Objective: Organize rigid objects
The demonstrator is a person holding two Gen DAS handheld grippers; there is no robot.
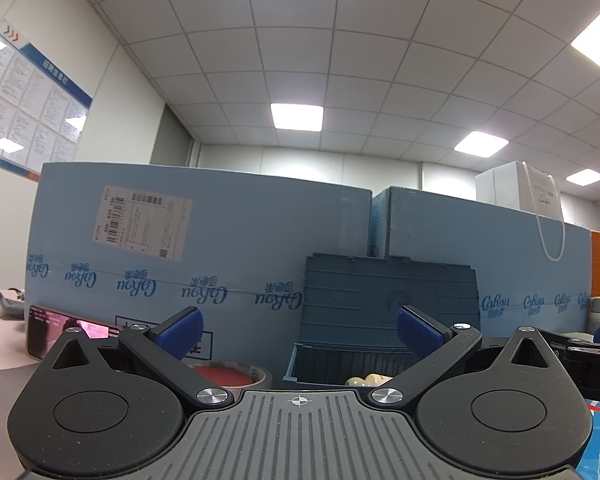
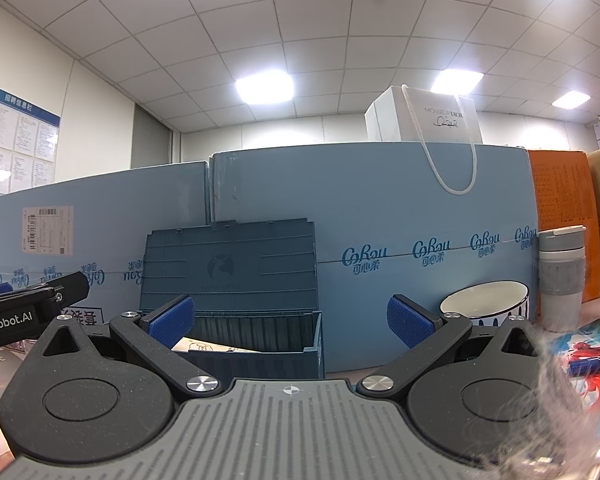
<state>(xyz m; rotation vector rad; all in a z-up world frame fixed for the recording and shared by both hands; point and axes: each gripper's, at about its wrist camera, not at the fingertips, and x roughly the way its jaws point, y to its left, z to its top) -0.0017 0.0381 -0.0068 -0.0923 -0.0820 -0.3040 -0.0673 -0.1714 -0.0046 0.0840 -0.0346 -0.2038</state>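
1. Left gripper [image 1: 298,330]: the jaws stand wide apart, with nothing between the blue pads [image 1: 180,330]. It points level at the blue storage box [image 1: 340,364].
2. Right gripper [image 2: 288,320]: the jaws are likewise spread wide and hold nothing. It faces the same box, which stands just ahead.
3. Blue storage box: it rests on the table against the light-blue cartons [image 1: 204,240]. Its lid [image 2: 228,268] stands upright, leaning on the cartons.
4. Box contents: pale rounded pieces [image 1: 366,380] lie inside in the left view; a printed card or packet [image 2: 204,346] shows in the right view.
5. Tape roll [image 1: 232,372]: it lies flat on the table, left of the box.
6. Bowl [image 2: 484,304] and grey-sleeved cup [image 2: 560,276]: both stand right of the box, the cup upright.
7. White paper bag [image 2: 424,120]: it sits on top of the cartons.
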